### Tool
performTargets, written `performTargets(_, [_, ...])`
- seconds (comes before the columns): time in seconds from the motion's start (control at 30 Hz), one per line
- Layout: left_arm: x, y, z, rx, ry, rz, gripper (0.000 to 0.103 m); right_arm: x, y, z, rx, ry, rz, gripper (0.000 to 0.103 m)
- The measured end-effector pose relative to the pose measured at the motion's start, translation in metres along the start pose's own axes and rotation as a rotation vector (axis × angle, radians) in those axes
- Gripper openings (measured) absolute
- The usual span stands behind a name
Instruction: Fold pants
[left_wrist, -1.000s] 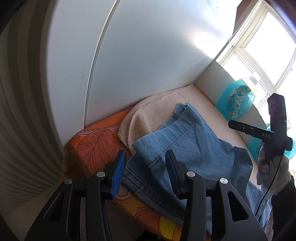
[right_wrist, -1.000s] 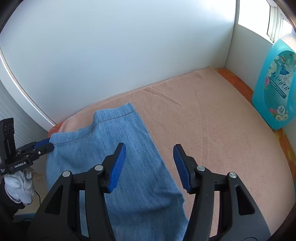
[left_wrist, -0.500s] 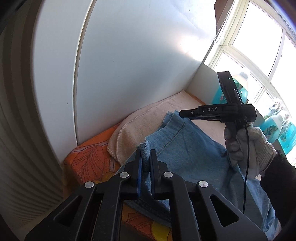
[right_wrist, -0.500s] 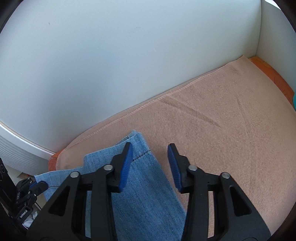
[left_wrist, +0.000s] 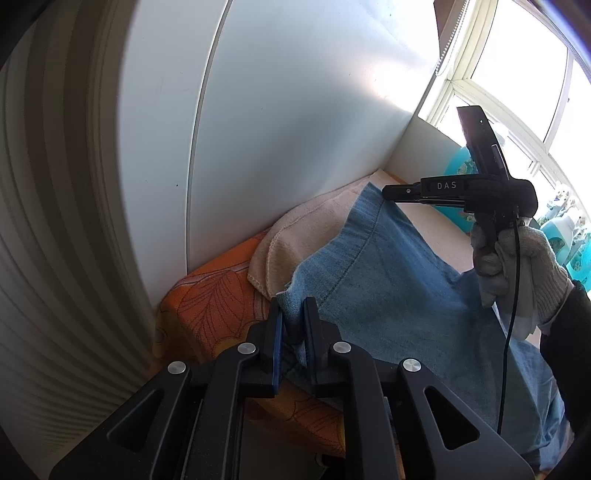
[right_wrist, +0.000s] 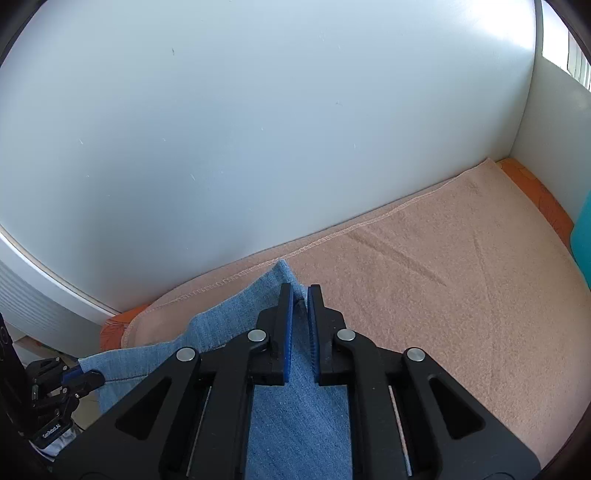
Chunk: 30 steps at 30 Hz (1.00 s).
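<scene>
Here, one pair of light-blue denim pants (left_wrist: 391, 291) is seen spread across a peach terry towel (right_wrist: 424, 280), its hem edge stretched sideways between two tools. One hem corner is clamped by the left tool (left_wrist: 293, 323); the other, nearer the wall, is pinched by the right tool (right_wrist: 300, 301), whose jaws have just closed.

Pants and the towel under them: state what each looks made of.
Pants: blue denim, matte, going by the twill weave, faded wash and stitched hem. Towel: peach terry or fleece, judging by its soft, fuzzy nap and overlocked edge; the exact fibre is unclear.
</scene>
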<state>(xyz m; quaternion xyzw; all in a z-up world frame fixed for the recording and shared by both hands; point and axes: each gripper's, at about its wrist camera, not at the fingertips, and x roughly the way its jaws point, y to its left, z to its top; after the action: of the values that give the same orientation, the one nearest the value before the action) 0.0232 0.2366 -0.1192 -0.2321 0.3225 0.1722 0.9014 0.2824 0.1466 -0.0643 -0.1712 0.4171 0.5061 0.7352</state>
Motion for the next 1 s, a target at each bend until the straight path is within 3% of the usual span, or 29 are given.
performTargets(0.03, [-0.002,0.0,0.0,0.009,0.0,0.013,0.014,-0.008,-0.001,-0.003,-0.004,-0.012,-0.021,0.019])
performTargets(0.1, [-0.006,0.0,0.003,0.019,-0.001,0.005,0.014,-0.025,-0.004,-0.006,0.008,-0.04,-0.053,0.04])
performTargets(0.23, [-0.017,-0.006,0.01,0.064,-0.002,-0.01,0.014,-0.057,-0.007,-0.017,0.034,-0.063,-0.137,0.046])
performTargets(0.3, [-0.021,-0.012,0.013,0.085,0.009,-0.021,0.025,-0.075,-0.004,-0.025,0.042,-0.079,-0.197,0.049])
performTargets(0.47, [-0.026,-0.04,0.019,0.157,0.02,-0.076,0.027,-0.125,0.005,-0.049,0.076,-0.148,-0.274,0.07])
performTargets(0.53, [-0.028,-0.051,0.02,0.183,0.025,-0.104,0.028,-0.144,0.009,-0.06,0.084,-0.164,-0.304,0.073])
performTargets(0.6, [-0.032,-0.063,0.02,0.208,0.019,-0.128,0.037,-0.164,0.013,-0.065,0.085,-0.176,-0.323,0.079])
performTargets(0.93, [-0.038,-0.134,0.015,0.347,0.038,-0.28,0.038,-0.241,0.001,-0.127,0.154,-0.232,-0.418,0.082])
performTargets(1.0, [-0.036,-0.151,0.012,0.376,0.053,-0.324,0.038,-0.259,-0.01,-0.145,0.196,-0.245,-0.43,0.09])
